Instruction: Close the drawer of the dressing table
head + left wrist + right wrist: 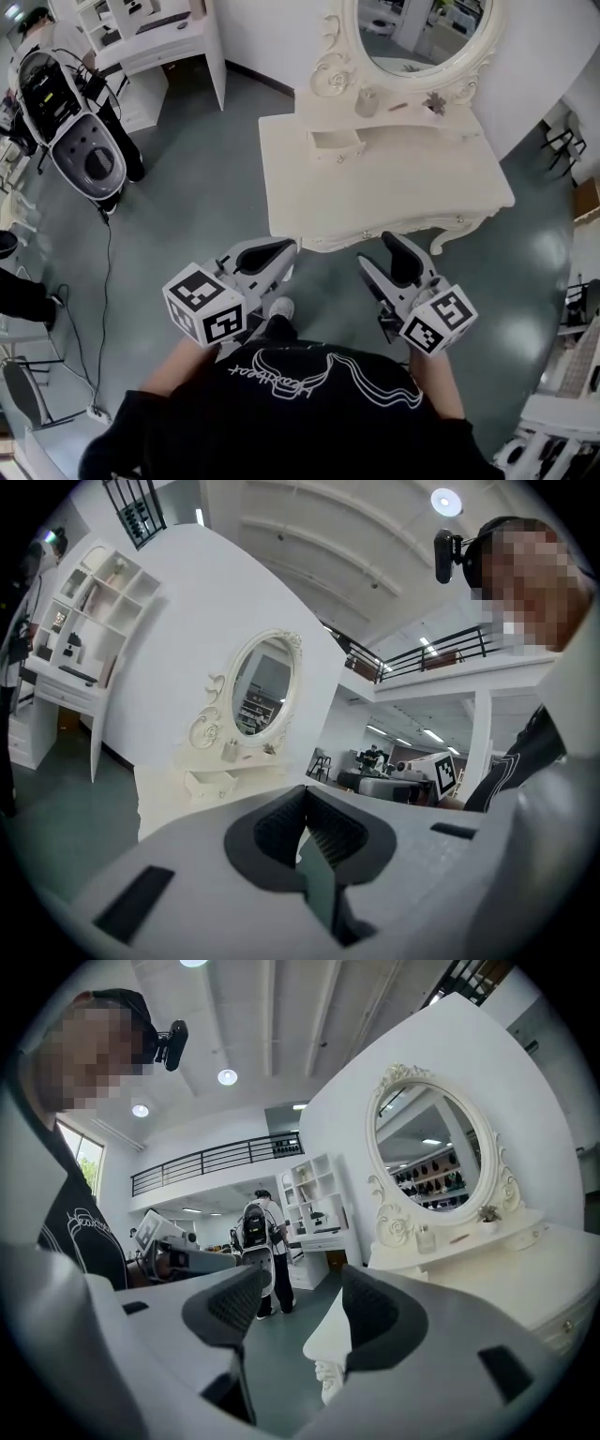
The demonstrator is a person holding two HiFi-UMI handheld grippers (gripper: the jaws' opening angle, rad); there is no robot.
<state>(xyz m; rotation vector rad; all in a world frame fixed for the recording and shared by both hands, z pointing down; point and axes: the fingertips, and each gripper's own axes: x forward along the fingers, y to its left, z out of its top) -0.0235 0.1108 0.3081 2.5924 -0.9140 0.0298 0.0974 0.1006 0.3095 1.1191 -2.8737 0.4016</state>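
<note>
Facing dressing table (394, 192) front edge, drawer (336, 142) open, floor (328, 277) between

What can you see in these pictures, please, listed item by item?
table: one, cream, ahead
drawer: one, cream, open at table's back
mirror: one, oval, cream frame, above table
bottle: one, pale, under mirror
plant: one, dark, under mirror
desk: one, white, far left
bystander: one, black and white, far left
left claw: one, white and black, shut, empty
right claw: one, white and black, open, empty
</note>
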